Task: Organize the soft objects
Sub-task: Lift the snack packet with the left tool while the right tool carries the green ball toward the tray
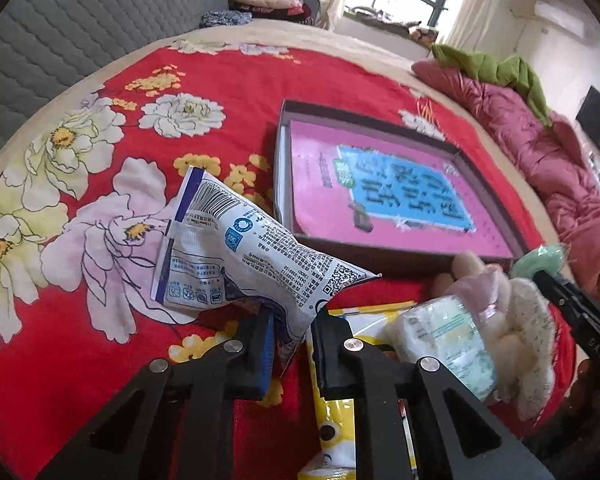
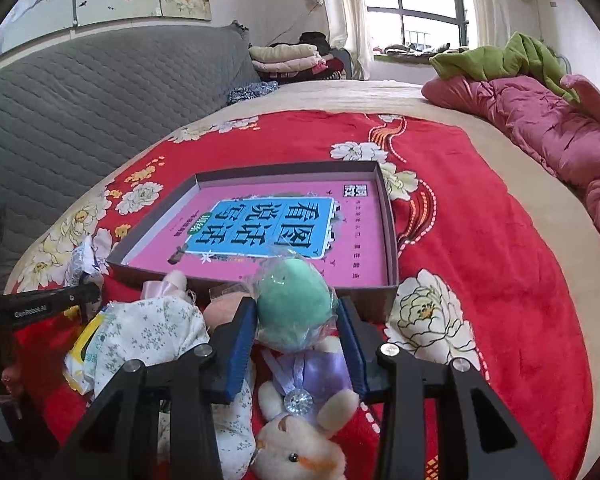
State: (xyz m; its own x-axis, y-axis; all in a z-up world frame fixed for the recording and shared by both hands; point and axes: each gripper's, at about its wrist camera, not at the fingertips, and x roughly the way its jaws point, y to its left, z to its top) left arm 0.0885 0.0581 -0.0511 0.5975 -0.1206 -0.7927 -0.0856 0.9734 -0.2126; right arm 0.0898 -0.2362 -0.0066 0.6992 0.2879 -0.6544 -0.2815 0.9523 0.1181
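Between the left tool's (image 1: 290,334) pressed-together pads hangs a white plastic packet (image 1: 236,256); the right tool (image 2: 296,326) pinches a wrapped green plush ball (image 2: 294,304), just short of the shallow box (image 2: 388,216) ahead.

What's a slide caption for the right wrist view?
Right tongs grip a wrapped green plush ball before the shallow box on a red floral bedspread.

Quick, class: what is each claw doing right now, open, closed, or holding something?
Left claw: closed on the white printed pouch.
Right claw: closed on the wrapped green plush ball.
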